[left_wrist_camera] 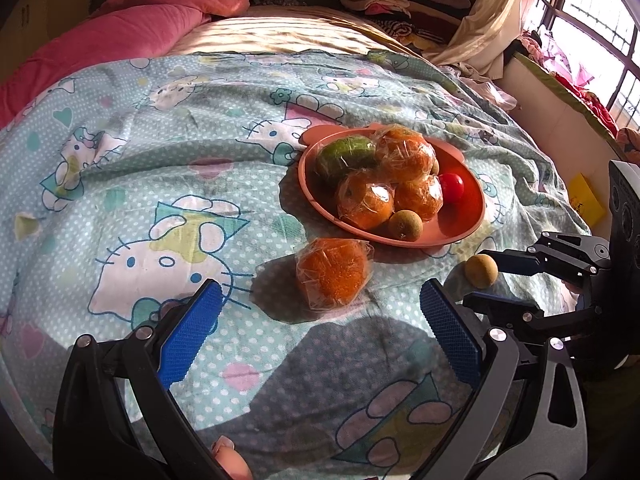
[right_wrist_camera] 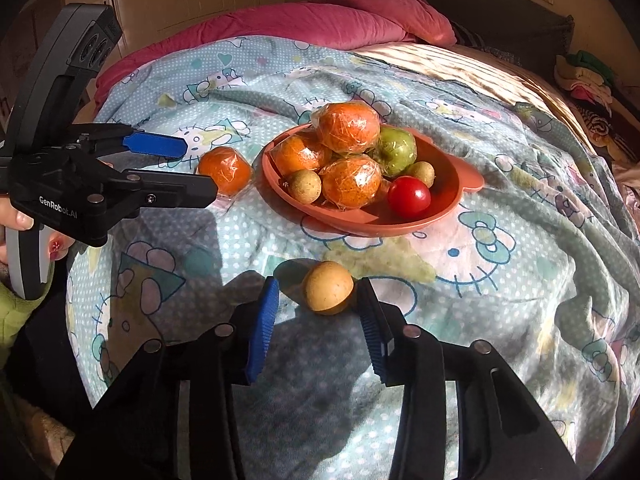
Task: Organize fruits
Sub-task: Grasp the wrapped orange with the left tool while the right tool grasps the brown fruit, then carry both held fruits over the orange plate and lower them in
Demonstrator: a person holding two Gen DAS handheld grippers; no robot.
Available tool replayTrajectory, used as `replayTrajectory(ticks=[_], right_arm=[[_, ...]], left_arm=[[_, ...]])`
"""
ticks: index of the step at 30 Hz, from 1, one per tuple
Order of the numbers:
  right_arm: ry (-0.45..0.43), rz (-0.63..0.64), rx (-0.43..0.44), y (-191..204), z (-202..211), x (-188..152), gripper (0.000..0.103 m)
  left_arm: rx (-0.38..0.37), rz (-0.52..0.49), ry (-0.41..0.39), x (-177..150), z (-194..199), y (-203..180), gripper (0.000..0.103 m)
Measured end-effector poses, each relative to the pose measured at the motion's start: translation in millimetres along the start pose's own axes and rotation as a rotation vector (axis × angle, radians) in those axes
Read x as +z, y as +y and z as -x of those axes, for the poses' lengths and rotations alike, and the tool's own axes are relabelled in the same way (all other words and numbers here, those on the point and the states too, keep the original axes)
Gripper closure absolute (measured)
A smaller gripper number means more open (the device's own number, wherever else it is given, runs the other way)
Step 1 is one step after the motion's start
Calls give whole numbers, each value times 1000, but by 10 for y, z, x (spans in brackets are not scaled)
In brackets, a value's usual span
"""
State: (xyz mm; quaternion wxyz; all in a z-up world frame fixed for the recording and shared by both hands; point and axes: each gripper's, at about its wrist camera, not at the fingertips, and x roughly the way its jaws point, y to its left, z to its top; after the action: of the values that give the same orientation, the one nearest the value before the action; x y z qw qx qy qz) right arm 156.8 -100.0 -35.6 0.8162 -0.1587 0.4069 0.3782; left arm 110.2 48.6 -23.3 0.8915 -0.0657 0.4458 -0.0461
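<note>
An orange-pink plate [left_wrist_camera: 472, 216] [right_wrist_camera: 448, 168] on the bed holds several wrapped oranges [left_wrist_camera: 406, 154] [right_wrist_camera: 348, 122], a green fruit [left_wrist_camera: 344, 156] [right_wrist_camera: 396, 146], a red tomato [left_wrist_camera: 452, 187] [right_wrist_camera: 409, 197] and small tan fruits [left_wrist_camera: 405, 225] [right_wrist_camera: 305, 186]. One wrapped orange [left_wrist_camera: 332, 272] [right_wrist_camera: 224, 170] lies on the sheet just ahead of my open, empty left gripper [left_wrist_camera: 320, 328] [right_wrist_camera: 192, 168]. A loose tan fruit [right_wrist_camera: 328, 287] [left_wrist_camera: 481, 271] lies between the fingertips of my open right gripper [right_wrist_camera: 318, 304] [left_wrist_camera: 480, 276], touching the right finger [right_wrist_camera: 370, 312].
The bed is covered by a Hello Kitty sheet [left_wrist_camera: 160, 168] [right_wrist_camera: 500, 280]. A pink duvet [left_wrist_camera: 140, 32] [right_wrist_camera: 320, 24] lies at the far end. Piled clothes [left_wrist_camera: 384, 0] and a window [left_wrist_camera: 600, 20] are at the right. A yellow box [left_wrist_camera: 586, 198] lies beside the bed.
</note>
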Motion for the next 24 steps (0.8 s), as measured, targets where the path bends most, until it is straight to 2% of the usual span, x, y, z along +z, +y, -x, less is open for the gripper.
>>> replayTrajectory(ticks=[6, 7, 9, 11, 18, 22, 24], right_arm=[[-9, -26, 8, -62, -7, 5, 78], [-11, -26, 9, -65, -3, 7, 78], [-13, -25, 10, -62, 4, 8, 78], [-14, -26, 12, -66, 6, 10, 78], [-16, -30, 23, -75, 9, 11, 78], [-17, -28, 27, -71, 14, 6, 78], [-18, -29, 30, -72, 14, 9, 78]], left_arm=[[8, 8, -2, 5, -84, 11, 12], [7, 10, -7, 11, -88, 13, 18], [6, 11, -9, 25, -100, 20, 24], [0, 8, -8, 33, -111, 20, 36], [-7, -11, 1, 38, -190, -12, 52], [-16, -19, -1, 44, -204, -25, 70], [-14, -26, -1, 43, -207, -31, 71]])
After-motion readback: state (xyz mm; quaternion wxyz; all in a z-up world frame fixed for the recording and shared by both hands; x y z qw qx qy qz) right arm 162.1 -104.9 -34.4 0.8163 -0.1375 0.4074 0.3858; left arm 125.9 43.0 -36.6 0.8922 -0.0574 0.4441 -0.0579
